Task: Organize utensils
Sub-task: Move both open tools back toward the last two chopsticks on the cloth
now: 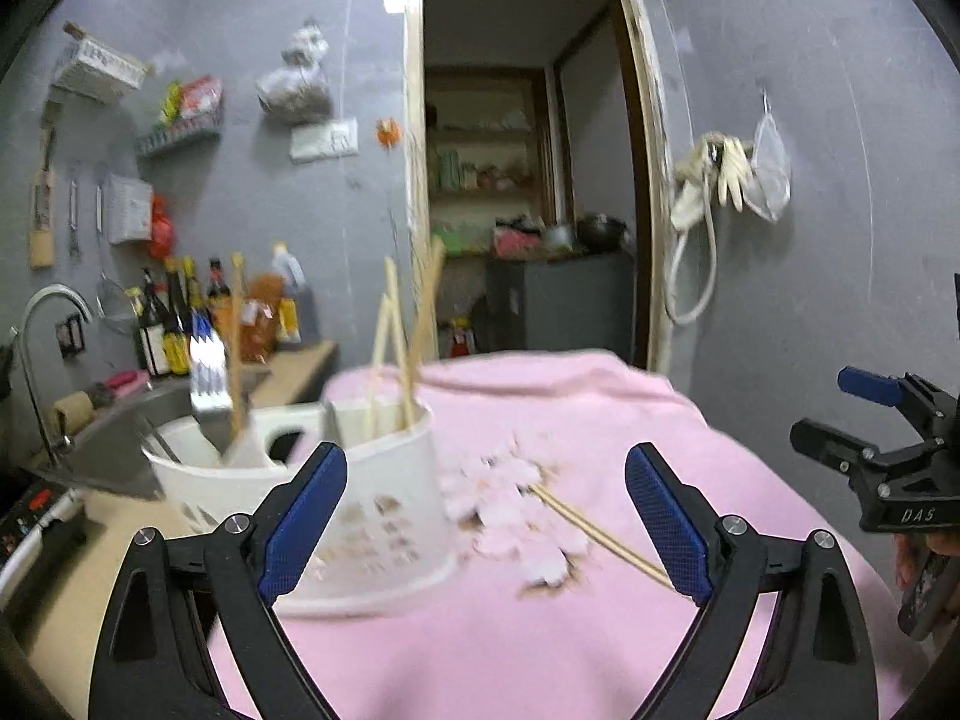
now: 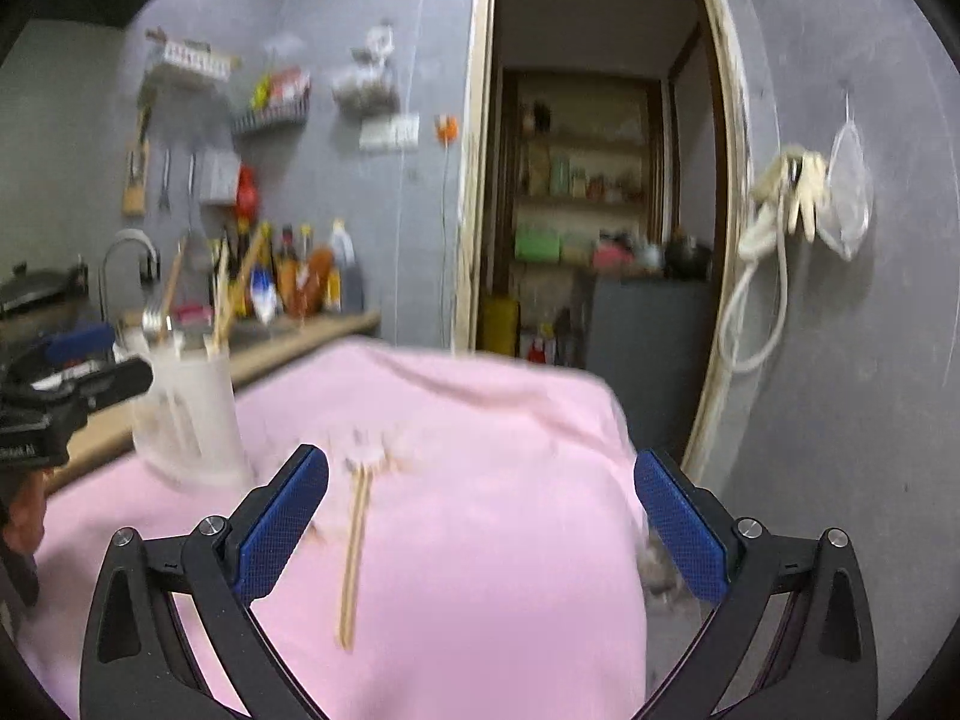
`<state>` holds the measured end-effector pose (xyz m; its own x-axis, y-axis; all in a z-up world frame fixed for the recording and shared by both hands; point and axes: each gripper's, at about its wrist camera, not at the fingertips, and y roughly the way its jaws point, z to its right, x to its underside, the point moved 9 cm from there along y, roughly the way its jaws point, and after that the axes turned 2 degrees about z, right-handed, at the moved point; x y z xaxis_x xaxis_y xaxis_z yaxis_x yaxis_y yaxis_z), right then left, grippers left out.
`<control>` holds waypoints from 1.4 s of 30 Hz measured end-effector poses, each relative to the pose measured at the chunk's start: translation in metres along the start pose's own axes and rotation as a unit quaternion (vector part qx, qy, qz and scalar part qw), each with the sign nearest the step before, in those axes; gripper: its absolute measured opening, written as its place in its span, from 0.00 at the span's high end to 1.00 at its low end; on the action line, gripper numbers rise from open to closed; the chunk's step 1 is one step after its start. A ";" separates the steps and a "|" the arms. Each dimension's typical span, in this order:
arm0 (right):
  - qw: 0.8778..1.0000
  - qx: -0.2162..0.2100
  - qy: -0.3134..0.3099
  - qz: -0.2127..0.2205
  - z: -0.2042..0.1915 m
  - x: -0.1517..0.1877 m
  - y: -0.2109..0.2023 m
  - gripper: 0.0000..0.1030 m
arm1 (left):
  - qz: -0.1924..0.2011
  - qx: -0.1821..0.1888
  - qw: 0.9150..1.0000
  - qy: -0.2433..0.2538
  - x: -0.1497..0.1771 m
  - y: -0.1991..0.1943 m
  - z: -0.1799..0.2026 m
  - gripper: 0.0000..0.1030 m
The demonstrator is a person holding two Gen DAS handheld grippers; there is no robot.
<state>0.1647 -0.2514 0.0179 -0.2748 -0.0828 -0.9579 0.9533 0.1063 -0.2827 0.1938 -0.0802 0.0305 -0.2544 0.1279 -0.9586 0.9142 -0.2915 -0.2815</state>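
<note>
A white perforated utensil holder [image 1: 372, 498] stands on the pink cloth [image 1: 540, 630], with several wooden chopsticks [image 1: 396, 354] upright in it. A second white compartment [image 1: 204, 468] behind it holds a spatula. A pair of chopsticks [image 1: 600, 531] lies on the cloth's flower print. My left gripper [image 1: 486, 522] is open and empty, just before the holder. My right gripper [image 2: 480, 522] is open and empty above the cloth; the loose chopsticks [image 2: 354, 546] lie between its fingers, nearer the left one. The holder [image 2: 186, 414] stands far left in the right wrist view.
A sink with faucet [image 1: 42, 348] and sauce bottles [image 1: 174, 324] sit on the counter to the left. A doorway [image 1: 528, 180] opens behind the table. The other gripper [image 1: 888, 468] shows at the right edge. The cloth's right edge [image 2: 630, 480] drops off.
</note>
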 end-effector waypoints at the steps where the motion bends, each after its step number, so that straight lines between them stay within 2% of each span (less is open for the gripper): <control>1: 1.000 -0.003 0.003 -0.020 0.002 0.009 0.004 0.00 | -0.012 0.001 1.000 -0.001 0.004 0.005 0.003 0.12; 4: 0.997 -0.012 0.010 -0.071 0.004 0.030 0.017 0.00 | -0.052 -0.005 0.999 0.001 0.019 0.019 0.007 0.12; 5: 0.995 -0.014 0.013 -0.100 0.004 0.040 0.024 0.00 | -0.064 -0.009 0.998 0.004 0.024 0.022 0.008 0.12; 9: 0.986 -0.043 0.038 -0.158 0.000 0.064 0.042 0.01 | -0.113 -0.019 0.993 -0.003 0.044 0.038 0.006 0.12; 14: 0.978 -0.069 0.017 -0.196 -0.015 0.078 0.055 0.08 | -0.174 -0.024 0.984 -0.034 0.066 0.054 -0.005 0.12; 19: 0.971 -0.088 -0.006 -0.223 -0.032 0.085 0.067 0.20 | -0.218 -0.014 0.975 -0.050 0.081 0.064 -0.008 0.12; 26: 0.960 -0.093 -0.045 -0.261 -0.047 0.099 0.080 0.23 | -0.254 0.003 0.965 -0.066 0.092 0.069 -0.011 0.12; 31: 0.958 -0.076 -0.072 -0.267 -0.049 0.100 0.087 0.32 | -0.259 0.015 0.963 -0.073 0.092 0.068 -0.012 0.12; 33: 0.958 -0.076 -0.069 -0.266 -0.048 0.099 0.089 0.34 | -0.259 0.019 0.963 -0.072 0.091 0.068 -0.011 0.12; 37: 0.962 -0.102 -0.038 -0.252 -0.047 0.093 0.084 0.34 | -0.263 0.020 0.962 -0.073 0.091 0.073 -0.010 0.12; 40: 0.964 -0.096 -0.026 -0.245 -0.042 0.089 0.083 0.34 | -0.267 0.021 0.961 -0.074 0.091 0.075 -0.009 0.12; 42: 0.962 -0.091 -0.028 -0.255 -0.043 0.092 0.087 0.35 | -0.266 0.025 0.961 -0.070 0.090 0.076 -0.007 0.12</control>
<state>0.2172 -0.2072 -0.0969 -0.6895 -0.2224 -0.6893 0.6568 0.2091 -0.7245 0.2428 -0.0846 -0.0766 -0.7252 0.1443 -0.6732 0.6270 -0.2653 -0.7324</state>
